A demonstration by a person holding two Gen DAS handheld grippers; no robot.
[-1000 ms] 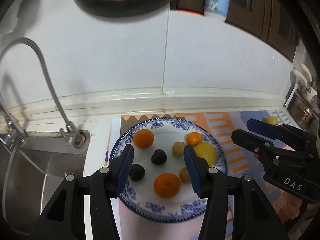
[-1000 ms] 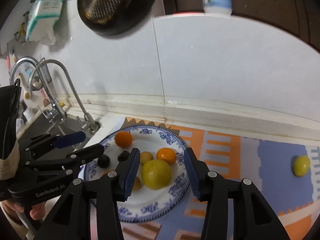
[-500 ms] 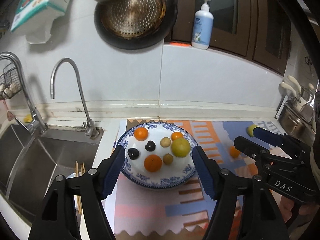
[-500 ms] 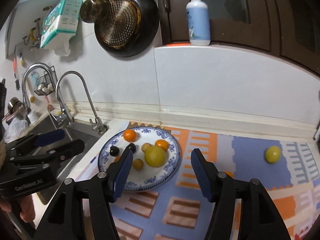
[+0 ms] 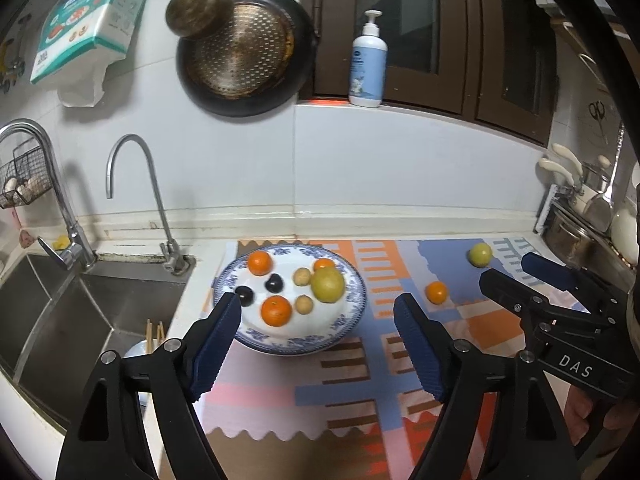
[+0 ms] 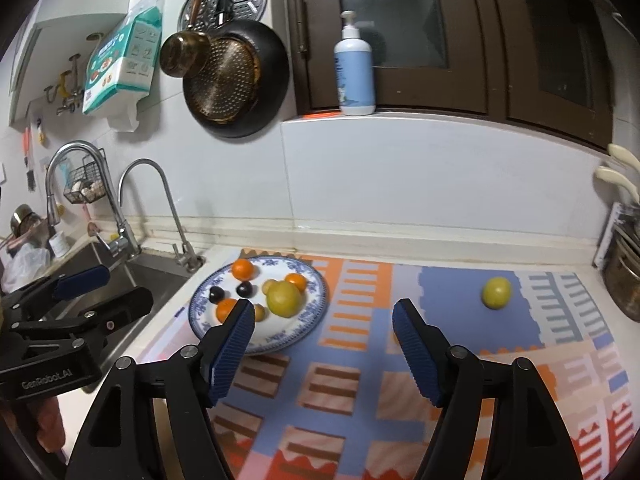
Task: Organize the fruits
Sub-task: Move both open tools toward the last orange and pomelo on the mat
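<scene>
A blue-patterned plate (image 5: 352, 308) (image 6: 312, 312) on the patterned mat holds several fruits: oranges, dark plums, small tan fruits and a large yellow-green fruit (image 5: 328, 285) (image 6: 283, 300). A small orange (image 5: 436, 292) and a yellow-green fruit (image 5: 480, 255) (image 6: 496, 293) lie loose on the mat to the right. My left gripper (image 5: 318, 344) is open and empty, held back above the mat in front of the plate. My right gripper (image 6: 323, 346) is open and empty, to the right of the plate.
A steel sink (image 5: 80, 320) with two taps lies left of the plate. Pans hang on the wall above. A soap bottle (image 5: 368, 64) stands on the ledge. Metal pots (image 5: 592, 232) stand at the far right. Chopsticks (image 5: 154, 330) stick up by the sink.
Both grippers have drawn back and up from the plate, and both jaws have opened wider. The yellow-green fruit stays on the plate.
</scene>
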